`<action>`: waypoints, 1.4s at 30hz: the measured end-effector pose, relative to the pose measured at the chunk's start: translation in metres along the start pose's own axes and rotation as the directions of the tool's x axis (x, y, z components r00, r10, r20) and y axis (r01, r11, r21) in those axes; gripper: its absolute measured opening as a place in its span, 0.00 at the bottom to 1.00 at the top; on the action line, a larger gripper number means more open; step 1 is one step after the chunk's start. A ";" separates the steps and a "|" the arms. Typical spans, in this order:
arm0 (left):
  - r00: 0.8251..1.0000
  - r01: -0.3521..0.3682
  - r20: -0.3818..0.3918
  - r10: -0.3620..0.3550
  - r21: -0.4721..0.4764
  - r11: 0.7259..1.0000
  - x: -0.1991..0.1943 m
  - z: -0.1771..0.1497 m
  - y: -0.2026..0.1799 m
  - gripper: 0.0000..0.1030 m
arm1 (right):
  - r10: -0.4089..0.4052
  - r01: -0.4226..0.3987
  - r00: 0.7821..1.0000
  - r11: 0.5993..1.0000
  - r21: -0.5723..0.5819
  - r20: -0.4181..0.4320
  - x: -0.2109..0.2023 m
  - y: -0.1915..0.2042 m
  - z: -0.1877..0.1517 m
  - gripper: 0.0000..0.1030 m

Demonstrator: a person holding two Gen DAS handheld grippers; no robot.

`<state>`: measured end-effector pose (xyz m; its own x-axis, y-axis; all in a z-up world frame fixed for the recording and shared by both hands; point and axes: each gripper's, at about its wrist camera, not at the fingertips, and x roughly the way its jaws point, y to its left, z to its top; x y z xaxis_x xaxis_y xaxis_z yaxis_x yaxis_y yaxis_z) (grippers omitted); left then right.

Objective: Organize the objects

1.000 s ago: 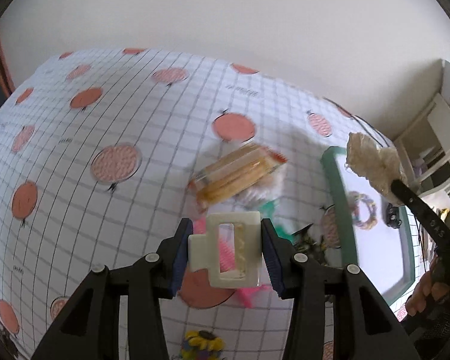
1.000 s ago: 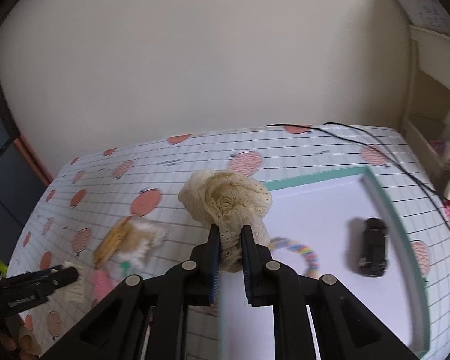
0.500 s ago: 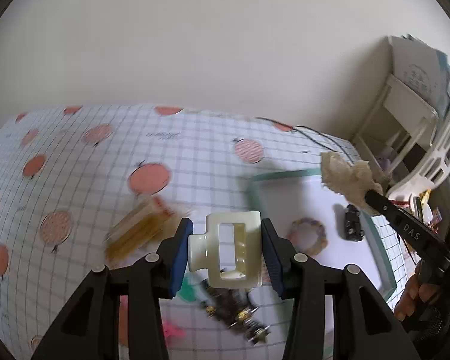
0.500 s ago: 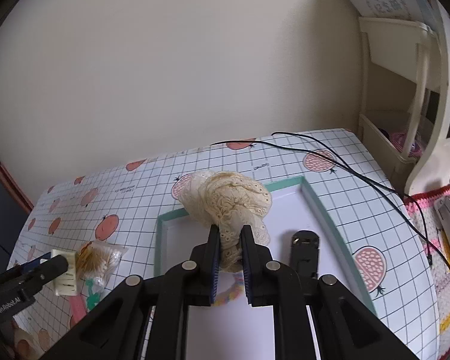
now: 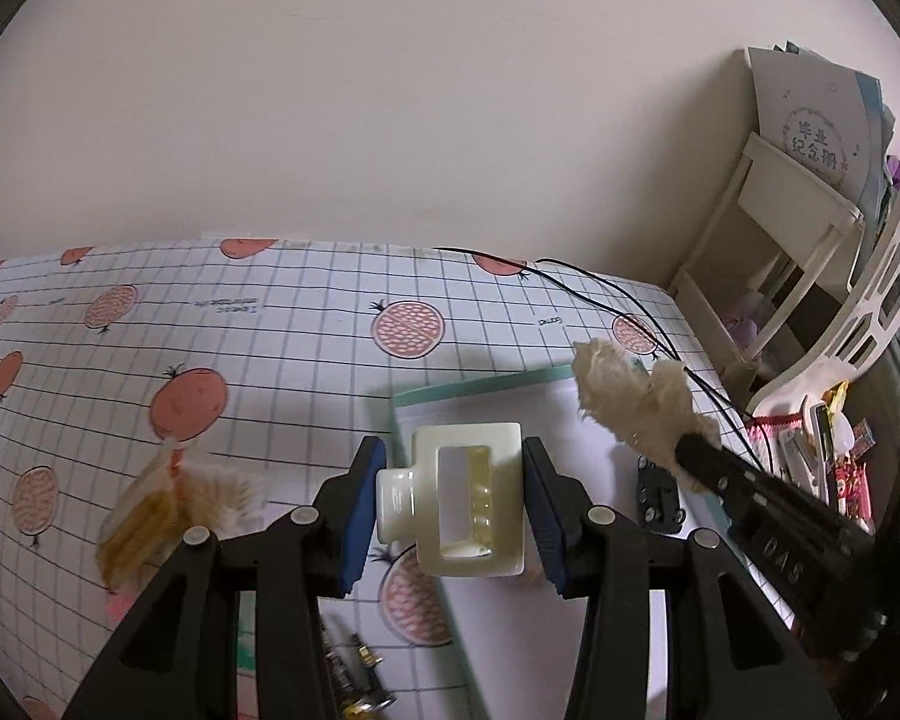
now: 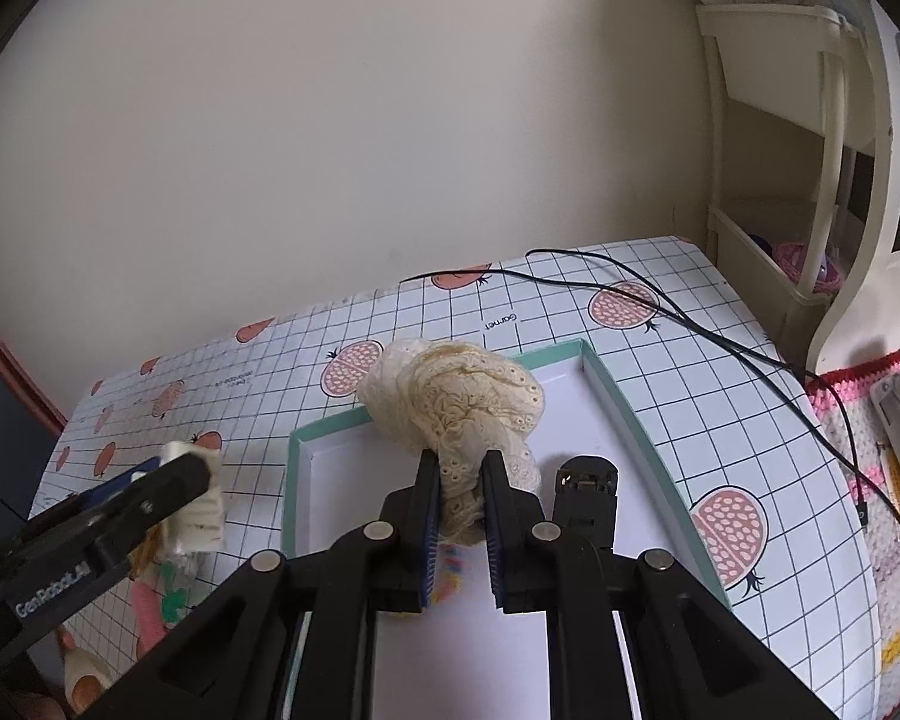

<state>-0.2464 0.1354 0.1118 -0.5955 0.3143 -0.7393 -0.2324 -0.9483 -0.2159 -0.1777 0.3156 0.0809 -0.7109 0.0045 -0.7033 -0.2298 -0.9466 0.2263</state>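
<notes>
what just changed: both grippers have swung over to the tray side of the bench (image 6: 660,360), so we're basically lined up for a drop-off now.

left gripper (image 5: 453,504): fingers clamped on the cream hair claw clip (image 5: 456,501), one blue pad on each side, clip held up off the surface. In the left wrist view it sits just above the tray's near-left edge.

right gripper (image 6: 457,525): fingers squeezed on the tail of the lace scrunchie (image 6: 453,405), the puffy part sticking out ahead and hanging over the tray's inside.

tray (image 6: 615,384): teal rim, white floor. A black clip (image 6: 588,489) already lies in it, right beside the right fingers. There's a rainbow-coloured blur under those fingers too, can't tell what it is from here.

what it means: our guess is both items are about to go in the tray, scrunchie first since it's already over the white part.

vs a second ago: back then the left view looked down at the clutter with the tray off at the right edge; now the tray is dead ahead. The snack packet (image 5: 150,516) slid from centre to far left. Right view shifted from the tray's left side to sitting squarely over it.

still out on the bench: snack packet, a pink thing (image 6: 150,612) and some small bits by the left gripper.

watch out: black cable (image 6: 690,315) runs just past the tray's far corner.
</notes>
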 end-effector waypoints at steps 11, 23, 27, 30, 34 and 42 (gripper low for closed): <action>1.000 0.001 -0.014 -0.001 -0.002 1.000 0.031 0.009 -0.020 0.46 | -0.008 0.008 0.999 1.000 -0.004 -0.039 0.011 -0.001 -0.003 0.14; 0.997 0.008 -0.074 -0.008 -0.011 1.000 0.064 -0.004 -0.020 0.46 | -0.031 0.029 0.994 0.999 -0.024 -0.103 0.030 0.001 -0.012 0.14; 0.995 0.005 -0.099 -0.005 -0.006 1.000 0.072 -0.008 -0.019 0.46 | -0.036 0.034 0.991 0.999 -0.020 -0.128 0.036 0.000 -0.015 0.14; 0.993 0.007 -0.120 -0.008 -0.006 1.000 0.078 -0.012 -0.019 0.46 | -0.037 0.036 0.987 0.999 -0.009 -0.156 0.041 -0.002 -0.018 0.14; 0.989 0.007 -0.145 -0.007 0.000 1.000 0.084 -0.017 -0.021 0.46 | -0.039 0.039 0.983 0.999 -0.002 -0.182 0.046 -0.005 -0.021 0.14; 0.987 0.003 -0.160 -0.003 0.004 1.000 0.089 -0.020 -0.021 0.46 | -0.041 0.041 0.976 0.999 -0.006 -0.214 0.051 -0.006 -0.025 0.14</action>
<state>-0.2786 0.1823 0.0377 -0.4640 0.3057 -0.8314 -0.2373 -0.9471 -0.2158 -0.1961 0.3132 0.0263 -0.5421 -0.0259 -0.8399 -0.2546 -0.9475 0.1935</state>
